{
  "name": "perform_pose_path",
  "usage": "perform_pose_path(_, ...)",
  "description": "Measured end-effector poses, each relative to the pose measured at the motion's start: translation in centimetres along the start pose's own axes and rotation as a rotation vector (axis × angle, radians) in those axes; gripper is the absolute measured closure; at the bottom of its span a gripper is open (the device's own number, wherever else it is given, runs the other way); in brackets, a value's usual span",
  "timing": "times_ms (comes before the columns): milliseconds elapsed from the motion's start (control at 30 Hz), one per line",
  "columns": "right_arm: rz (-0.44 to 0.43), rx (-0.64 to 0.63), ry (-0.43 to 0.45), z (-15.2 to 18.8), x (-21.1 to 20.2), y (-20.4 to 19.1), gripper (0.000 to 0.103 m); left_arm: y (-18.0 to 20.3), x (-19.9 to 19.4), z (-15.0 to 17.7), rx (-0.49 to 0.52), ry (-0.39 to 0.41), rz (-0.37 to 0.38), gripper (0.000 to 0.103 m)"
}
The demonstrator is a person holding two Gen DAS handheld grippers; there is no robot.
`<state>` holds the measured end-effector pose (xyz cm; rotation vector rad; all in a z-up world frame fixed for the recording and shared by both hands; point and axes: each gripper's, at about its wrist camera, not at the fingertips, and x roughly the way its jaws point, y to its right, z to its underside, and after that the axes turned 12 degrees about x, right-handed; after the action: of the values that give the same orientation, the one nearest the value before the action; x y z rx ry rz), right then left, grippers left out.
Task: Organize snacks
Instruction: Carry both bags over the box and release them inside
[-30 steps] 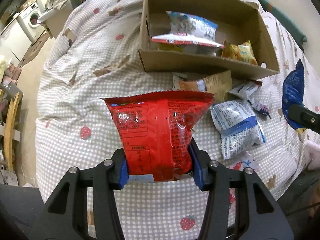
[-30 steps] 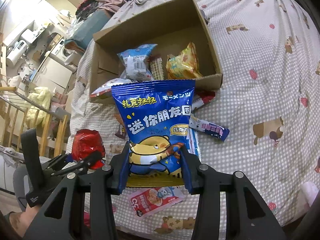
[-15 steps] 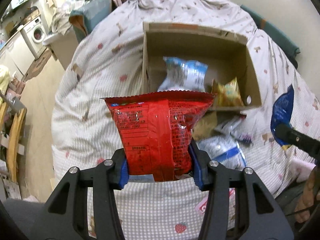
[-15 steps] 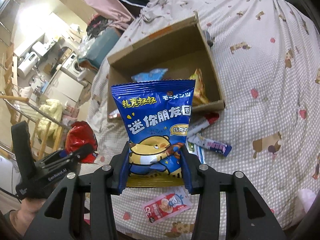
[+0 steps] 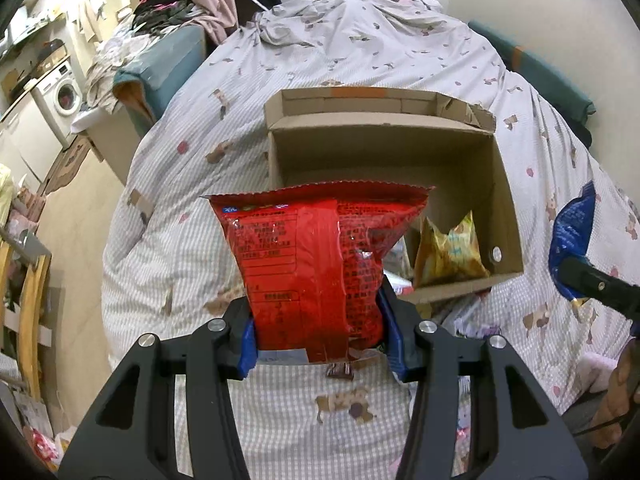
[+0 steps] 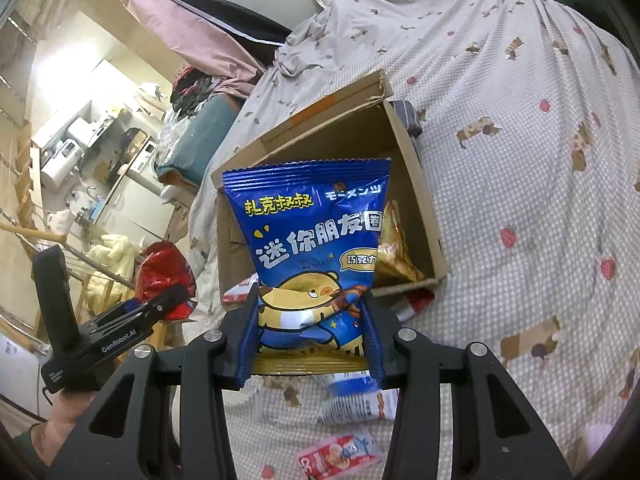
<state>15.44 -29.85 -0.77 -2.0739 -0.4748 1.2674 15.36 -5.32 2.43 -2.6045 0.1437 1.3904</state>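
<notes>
My left gripper [image 5: 320,344] is shut on a red snack bag [image 5: 316,264], held upright in the air in front of the open cardboard box [image 5: 500,184] on the bed. My right gripper [image 6: 308,340] is shut on a blue snack bag [image 6: 312,240] with a cartoon bear, also lifted before the box [image 6: 424,216]. A yellow snack bag [image 5: 448,252] lies inside the box at its near right corner. In the right wrist view the left gripper [image 6: 168,300] with the red bag [image 6: 160,272] shows at the left. The blue bag [image 5: 572,228] shows at the right edge of the left wrist view.
Loose packets lie on the checked bedsheet [image 6: 520,200] near the box: a pink one [image 6: 340,456], a white and blue one [image 6: 356,400]. A washing machine [image 5: 60,96] and a wooden rack [image 5: 24,312] stand left of the bed. Piled clothes [image 5: 172,8] sit behind.
Both grippers have risen and tilted up with their bags, so the box looks smaller and farther. More of the room and bed head shows. Both grips are unchanged.
</notes>
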Motion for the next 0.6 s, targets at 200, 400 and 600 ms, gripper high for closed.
perform_pose_path(200, 0.021, -0.003, -0.026, -0.2, 2.3, -0.8, 0.057, 0.1, 1.9, -1.7, 0.012, 0.009, 0.004, 0.057)
perform_pose_path(400, 0.054, -0.052, -0.04, -0.9, 4.8, -2.0, 0.057, 0.0, 4.1, -3.5, 0.036, 0.06, -0.019, 0.057)
perform_pose_path(600, 0.097, -0.097, -0.037, -2.3, 7.1, -2.2, 0.057, -0.5, 6.7, -4.3, 0.006, 0.068, 0.019, 0.057)
